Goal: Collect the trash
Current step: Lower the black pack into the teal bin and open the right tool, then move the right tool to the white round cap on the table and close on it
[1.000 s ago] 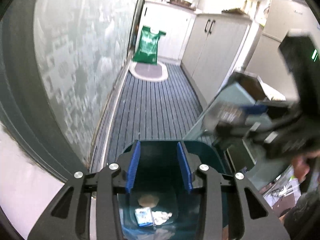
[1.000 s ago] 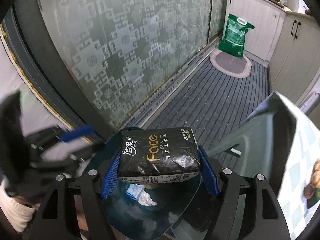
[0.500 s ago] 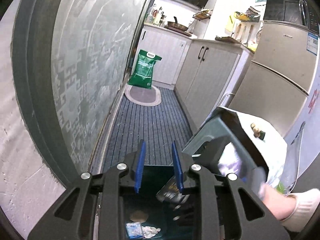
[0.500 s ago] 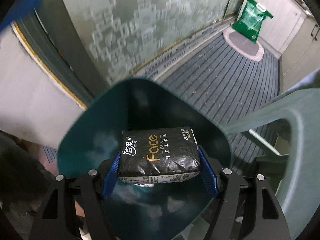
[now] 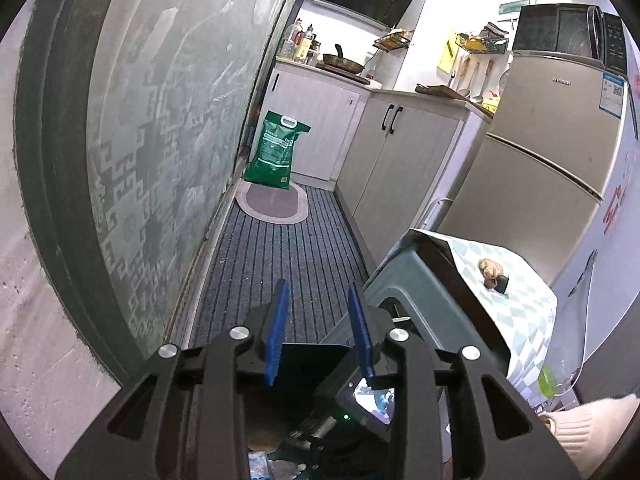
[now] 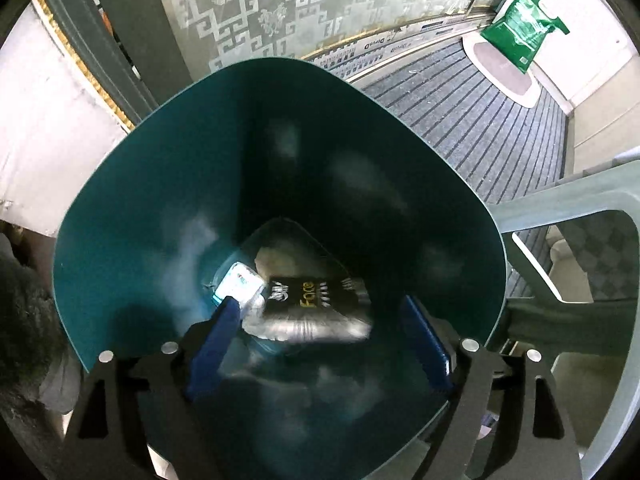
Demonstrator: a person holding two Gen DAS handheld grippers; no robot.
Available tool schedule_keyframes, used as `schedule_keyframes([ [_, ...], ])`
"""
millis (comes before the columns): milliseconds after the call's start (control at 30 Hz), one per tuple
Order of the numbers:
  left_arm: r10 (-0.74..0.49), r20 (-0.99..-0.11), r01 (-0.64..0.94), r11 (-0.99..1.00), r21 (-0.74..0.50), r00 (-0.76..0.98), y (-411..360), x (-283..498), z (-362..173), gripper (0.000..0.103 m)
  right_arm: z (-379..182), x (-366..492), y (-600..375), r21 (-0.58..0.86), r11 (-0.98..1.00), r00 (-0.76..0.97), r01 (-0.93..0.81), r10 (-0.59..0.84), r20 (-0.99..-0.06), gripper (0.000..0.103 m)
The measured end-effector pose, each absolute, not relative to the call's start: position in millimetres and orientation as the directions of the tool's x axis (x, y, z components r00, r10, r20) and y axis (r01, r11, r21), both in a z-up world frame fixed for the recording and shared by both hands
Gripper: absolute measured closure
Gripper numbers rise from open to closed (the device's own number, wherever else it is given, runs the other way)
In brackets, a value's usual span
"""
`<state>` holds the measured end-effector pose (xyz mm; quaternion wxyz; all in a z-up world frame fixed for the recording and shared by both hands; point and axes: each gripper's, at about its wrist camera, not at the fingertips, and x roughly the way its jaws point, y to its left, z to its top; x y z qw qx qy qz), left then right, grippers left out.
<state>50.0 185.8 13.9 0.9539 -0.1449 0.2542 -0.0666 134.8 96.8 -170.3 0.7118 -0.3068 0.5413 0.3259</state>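
In the right wrist view my right gripper (image 6: pixel 320 336) is open over the mouth of a dark teal trash bin (image 6: pixel 132 184). The black "Face" tissue pack (image 6: pixel 316 304) is free of the fingers and blurred, down inside the bin, beside a small light blue packet (image 6: pixel 240 282) and pale crumpled trash. In the left wrist view my left gripper (image 5: pixel 318 334) is open and empty, raised above the bin's rim (image 5: pixel 312 354). The right gripper's body (image 5: pixel 360 404) shows below it, inside the bin.
A patterned glass door (image 5: pixel 160 128) runs along the left. A grey plastic stool (image 5: pixel 424 304) and a checked-cloth table (image 5: pixel 516 296) stand right of the bin. A green sack (image 5: pixel 276 152), oval mat, white cabinets and a fridge (image 5: pixel 552 152) lie beyond on the striped floor.
My right gripper moved down over the bin, opened and let go of the tissue pack, which dropped into the bin. My left gripper rose and tilted up away from the bin.
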Motion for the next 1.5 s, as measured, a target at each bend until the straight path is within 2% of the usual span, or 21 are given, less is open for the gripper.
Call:
schedule_keyframes([
  [300,-0.196,-0.447,0.048,0.946,-0.322,0.873,182.9,49.2,19.4,0.067,-160.2,130.7,92.3,-0.062,0.593,0.197,-0.803,0.165,-0.966,0.019],
  [367,-0.194,-0.432,0.048,0.944,-0.326,0.881,182.2,47.6,23.1,0.067,-154.6,129.9,92.1,-0.038,0.594,0.189,-0.804,0.193,-0.963,0.021],
  [433,-0.195,-0.417,0.051,0.942,-0.332,0.888,181.5,45.9,27.7,0.067,-146.7,129.1,92.7,-0.021,0.594,0.188,-0.804,0.220,-0.957,0.027],
  [567,-0.198,-0.399,0.058,0.940,-0.337,0.895,177.1,45.9,33.8,0.066,-124.5,128.1,91.2,0.022,0.598,0.194,-0.801,0.294,-0.936,0.030],
  [733,-0.190,-0.368,0.059,0.938,-0.341,0.910,175.2,44.8,42.3,0.066,-93.1,127.2,88.1,0.043,0.589,0.218,-0.807,0.365,-0.905,0.041],
  [800,-0.188,-0.350,0.056,0.933,-0.356,0.917,176.2,43.6,46.2,0.065,-79.6,125.8,85.2,0.048,0.585,0.233,-0.809,0.396,-0.888,0.043],
  [1067,-0.201,-0.270,0.082,0.915,-0.394,0.942,174.7,36.9,61.5,0.065,-15.0,128.4,54.6,0.038,0.603,0.341,-0.797,0.501,-0.795,0.043],
  [1267,-0.221,-0.279,0.102,0.918,-0.384,0.935,158.5,46.6,62.9,0.065,21.7,134.7,14.7,0.022,0.632,0.421,-0.775,0.540,-0.729,0.043],
  [1500,-0.258,-0.333,0.132,0.925,-0.356,0.907,125.4,62.8,55.0,0.063,41.5,147.1,-46.5,-0.007,0.705,0.515,-0.709,0.510,-0.689,0.043],
])
